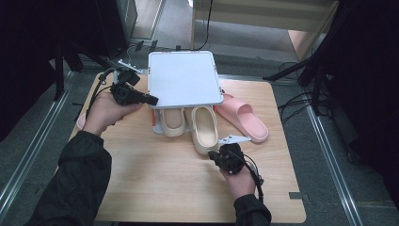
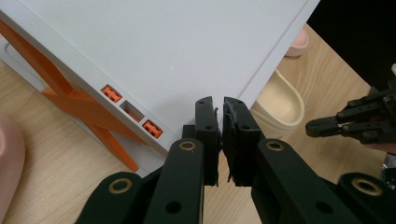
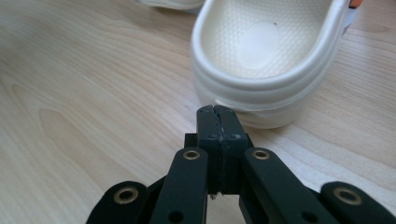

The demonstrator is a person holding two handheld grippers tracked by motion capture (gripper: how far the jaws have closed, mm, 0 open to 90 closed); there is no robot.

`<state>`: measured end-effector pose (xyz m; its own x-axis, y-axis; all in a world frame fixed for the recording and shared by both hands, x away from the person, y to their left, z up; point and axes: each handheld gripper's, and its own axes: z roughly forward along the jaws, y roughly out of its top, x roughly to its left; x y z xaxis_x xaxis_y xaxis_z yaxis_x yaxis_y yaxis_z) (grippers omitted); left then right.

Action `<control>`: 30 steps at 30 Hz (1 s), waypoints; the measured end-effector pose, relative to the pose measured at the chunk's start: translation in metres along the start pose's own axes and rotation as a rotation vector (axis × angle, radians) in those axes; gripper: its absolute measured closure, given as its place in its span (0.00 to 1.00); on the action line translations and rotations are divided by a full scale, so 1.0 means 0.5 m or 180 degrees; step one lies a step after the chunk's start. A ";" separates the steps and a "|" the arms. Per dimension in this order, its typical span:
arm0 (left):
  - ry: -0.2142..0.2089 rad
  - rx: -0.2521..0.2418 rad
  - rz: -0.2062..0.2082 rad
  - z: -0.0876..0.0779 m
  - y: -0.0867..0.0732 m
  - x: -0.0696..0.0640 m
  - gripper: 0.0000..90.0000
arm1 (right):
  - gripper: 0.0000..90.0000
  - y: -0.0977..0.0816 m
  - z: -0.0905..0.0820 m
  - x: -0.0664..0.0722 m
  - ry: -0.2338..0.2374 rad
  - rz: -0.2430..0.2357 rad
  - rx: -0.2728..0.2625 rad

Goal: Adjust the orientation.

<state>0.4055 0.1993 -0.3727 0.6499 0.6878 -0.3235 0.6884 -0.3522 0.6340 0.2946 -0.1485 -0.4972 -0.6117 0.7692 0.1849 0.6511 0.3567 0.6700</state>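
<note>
A white shelf point(image 1: 183, 77) with orange braces point(image 2: 74, 100) stands at the back of the wooden table point(image 1: 164, 183). Two cream slippers lie at its front, the left one point(image 1: 173, 120) mostly beneath the top and the right one point(image 1: 204, 127) sticking further out. My left gripper point(image 1: 153, 100) rests at the shelf's front left corner, jaws together with a thin slit and nothing seen between them point(image 2: 219, 105). My right gripper point(image 1: 214, 155) is shut and empty, its tips point(image 3: 217, 109) right at the heel of the right cream slipper point(image 3: 261, 51).
A pink slipper point(image 1: 244, 115) lies right of the shelf, toe toward the table's right edge. Another pink slipper point(image 1: 81, 122) peeks out by the left hand at the table's left edge. Cables and dark stands surround the table on the floor.
</note>
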 end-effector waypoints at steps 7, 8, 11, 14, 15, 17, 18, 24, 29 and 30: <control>-0.0001 -0.0002 -0.0001 0.000 0.000 0.000 0.94 | 1.00 0.026 0.029 -0.011 -0.0020 -0.0012 0.0006; 0.0000 -0.0002 0.0000 0.000 0.000 0.000 0.94 | 1.00 0.031 0.033 -0.010 -0.0027 -0.0018 -0.0001; 0.0000 -0.0002 0.0004 0.000 0.000 0.000 0.94 | 1.00 0.049 0.048 -0.009 -0.0026 -0.0022 -0.0041; 0.0002 -0.0003 0.0005 0.000 0.000 0.000 0.94 | 1.00 0.061 0.062 -0.012 -0.0026 -0.0013 -0.0069; 0.0001 -0.0003 0.0005 0.000 0.000 0.000 0.94 | 1.00 0.064 0.066 -0.013 -0.0027 -0.0010 -0.0081; 0.0007 -0.0006 0.0005 -0.001 0.000 0.001 0.94 | 1.00 0.073 0.075 -0.017 -0.0007 0.0039 -0.0143; 0.0007 -0.0004 0.0007 -0.001 0.000 0.001 0.94 | 1.00 0.077 0.079 -0.020 -0.0010 0.0061 -0.0175; 0.0011 -0.0010 0.0018 -0.001 0.000 0.001 0.94 | 1.00 0.093 0.096 -0.026 -0.0040 0.0097 -0.0227; 0.0006 -0.0025 0.0046 -0.001 -0.001 0.001 0.93 | 0.99 0.103 0.109 -0.032 -0.0052 0.0125 -0.0265; 0.0006 -0.0025 0.0046 -0.001 -0.001 0.001 0.93 | 0.99 0.105 0.111 -0.034 -0.0044 0.0128 -0.0279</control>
<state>0.4055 0.2001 -0.3730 0.6591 0.6839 -0.3128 0.6764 -0.3573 0.6441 0.3640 -0.1135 -0.5051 -0.5793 0.7894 0.2033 0.6327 0.2782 0.7227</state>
